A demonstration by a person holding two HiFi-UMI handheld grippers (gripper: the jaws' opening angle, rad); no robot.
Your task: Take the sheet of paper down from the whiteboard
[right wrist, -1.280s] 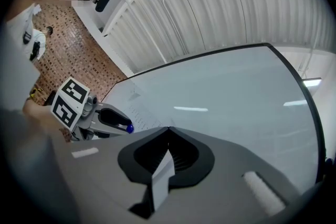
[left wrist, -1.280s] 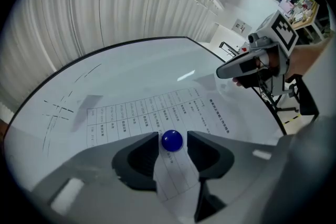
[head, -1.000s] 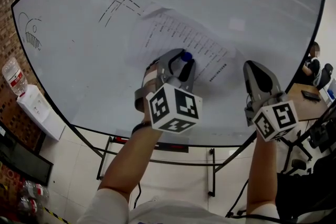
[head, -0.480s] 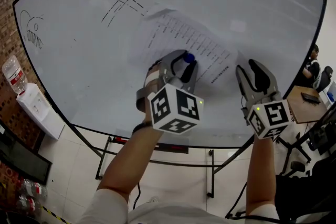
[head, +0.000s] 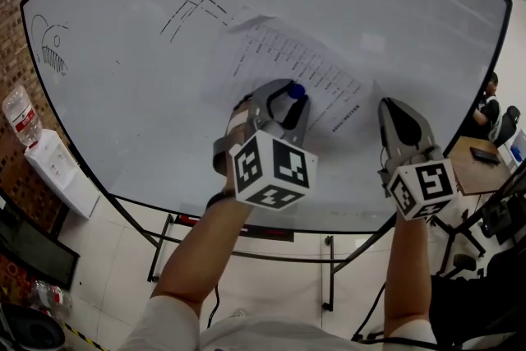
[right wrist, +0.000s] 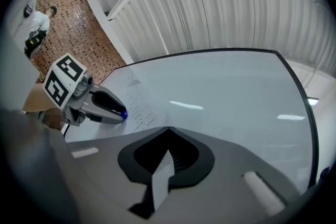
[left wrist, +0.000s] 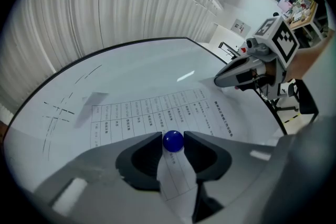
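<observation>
A printed sheet of paper (head: 306,68) hangs tilted on the whiteboard (head: 123,94), pinned by a round blue magnet (head: 296,90). My left gripper (head: 289,89) has the magnet (left wrist: 173,141) between its jaws. The jaws are closing, and both fingertips (left wrist: 155,140) touch the ball. My right gripper (head: 392,104) is shut at the board just past the sheet's lower right corner. I see nothing between its jaws (right wrist: 168,129). From the right gripper view the sheet (right wrist: 139,107) lies just left of its tips.
Pen marks sit on the board: crossed dashes (head: 191,0) and a fish sketch (head: 51,53). A water bottle (head: 22,121) stands on a white box (head: 62,173) by the brick wall at left. At right are a desk (head: 477,154) and a seated person (head: 491,99).
The right gripper was shut, stood open half a second ago, and is shut again near the sheet's corner. The left gripper has stayed around the blue magnet.
</observation>
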